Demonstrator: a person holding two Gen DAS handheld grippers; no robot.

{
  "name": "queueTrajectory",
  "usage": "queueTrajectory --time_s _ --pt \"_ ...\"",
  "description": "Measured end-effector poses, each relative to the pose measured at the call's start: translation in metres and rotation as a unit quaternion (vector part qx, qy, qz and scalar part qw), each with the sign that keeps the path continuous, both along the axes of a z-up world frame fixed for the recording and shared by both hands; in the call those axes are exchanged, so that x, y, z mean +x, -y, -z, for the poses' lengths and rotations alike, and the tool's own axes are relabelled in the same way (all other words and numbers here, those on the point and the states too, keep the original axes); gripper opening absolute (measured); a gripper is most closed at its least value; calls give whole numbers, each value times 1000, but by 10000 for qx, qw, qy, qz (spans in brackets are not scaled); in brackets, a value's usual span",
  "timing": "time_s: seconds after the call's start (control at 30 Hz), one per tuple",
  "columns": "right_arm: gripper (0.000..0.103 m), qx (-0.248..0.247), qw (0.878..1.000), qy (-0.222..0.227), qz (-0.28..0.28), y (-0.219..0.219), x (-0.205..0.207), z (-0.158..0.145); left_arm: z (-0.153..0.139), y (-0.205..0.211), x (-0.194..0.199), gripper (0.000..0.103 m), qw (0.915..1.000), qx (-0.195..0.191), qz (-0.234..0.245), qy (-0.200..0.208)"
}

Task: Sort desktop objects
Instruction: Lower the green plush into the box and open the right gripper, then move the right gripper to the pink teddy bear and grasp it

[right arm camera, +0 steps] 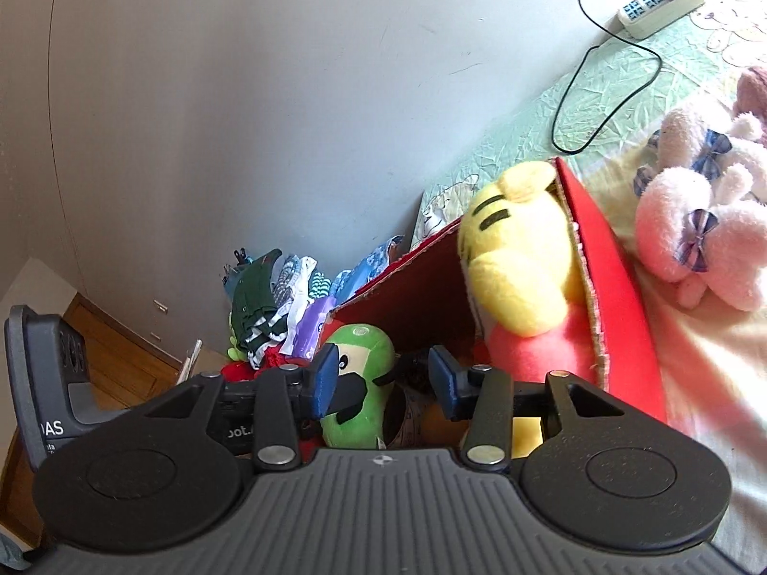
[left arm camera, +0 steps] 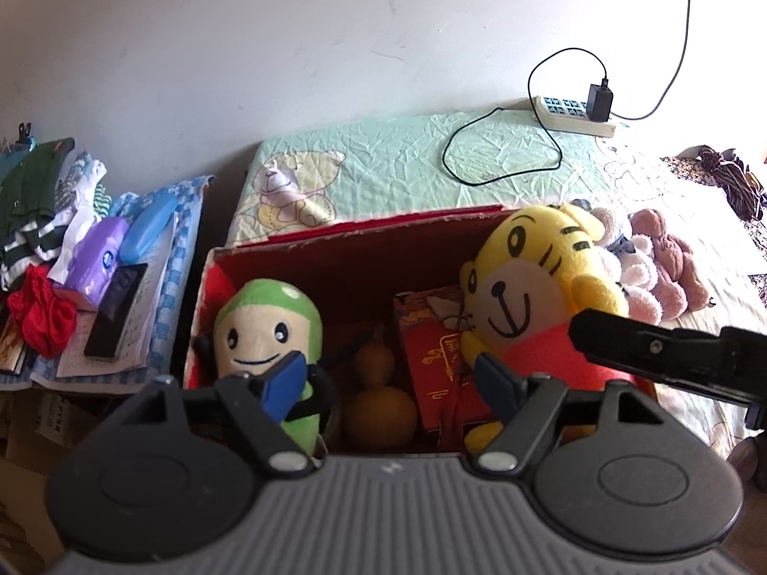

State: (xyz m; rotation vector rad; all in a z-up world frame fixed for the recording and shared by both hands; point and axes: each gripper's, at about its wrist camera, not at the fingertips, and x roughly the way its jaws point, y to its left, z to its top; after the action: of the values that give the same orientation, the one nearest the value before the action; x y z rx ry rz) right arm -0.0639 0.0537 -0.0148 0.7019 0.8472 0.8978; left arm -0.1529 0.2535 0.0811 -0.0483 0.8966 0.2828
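Observation:
An open red cardboard box [left arm camera: 335, 258] stands on the bed. It holds a green plush doll [left arm camera: 268, 330] at the left, a brown gourd [left arm camera: 378, 407], red packets [left arm camera: 436, 364] and a yellow tiger plush [left arm camera: 527, 278] at the right. My left gripper [left arm camera: 393, 385] hovers open over the box's near side, and its blue pads [left arm camera: 287, 383] touch nothing. A black part of the right gripper [left arm camera: 661, 359] reaches in beside the tiger. In the right wrist view my right gripper [right arm camera: 383, 378] is open above the box [right arm camera: 618, 297], with the green doll [right arm camera: 359, 383] beyond its pads and the tiger [right arm camera: 517, 249] on the right.
Pink and white plush bears [left arm camera: 656, 268] [right arm camera: 700, 235] lie on the bed right of the box. A power strip [left arm camera: 570, 112] with a black cable sits by the wall. Left of the box a side table holds clothes [left arm camera: 33, 211], a purple tissue pack [left arm camera: 98, 258], a remote [left arm camera: 117, 311] and papers.

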Motion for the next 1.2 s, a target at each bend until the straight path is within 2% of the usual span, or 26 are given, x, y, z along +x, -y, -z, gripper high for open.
queueTrajectory --time_s 0.2,0.3,0.5,0.87,1.03,1.2 --pt "46 128 9991 -103 380 54 13 2 -13 35 17 80 9995 -22 217 220" --pt "46 84 9981 -143 595 81 19 6 -16 57 30 85 9984 -162 430 343" --pt "46 -47 9948 -449 908 127 33 21 -7 104 58 85 9972 -184 684 238" --pt "46 -199 9948 -662 752 157 44 33 2 146 82 84 9976 -110 684 85" --pt "46 -301 9932 -742 841 167 54 39 5 167 92 87 9955 -170 918 135" --pt "46 -373 9907 -842 1004 183 60 44 17 188 109 88 9935 -291 1103 -22"
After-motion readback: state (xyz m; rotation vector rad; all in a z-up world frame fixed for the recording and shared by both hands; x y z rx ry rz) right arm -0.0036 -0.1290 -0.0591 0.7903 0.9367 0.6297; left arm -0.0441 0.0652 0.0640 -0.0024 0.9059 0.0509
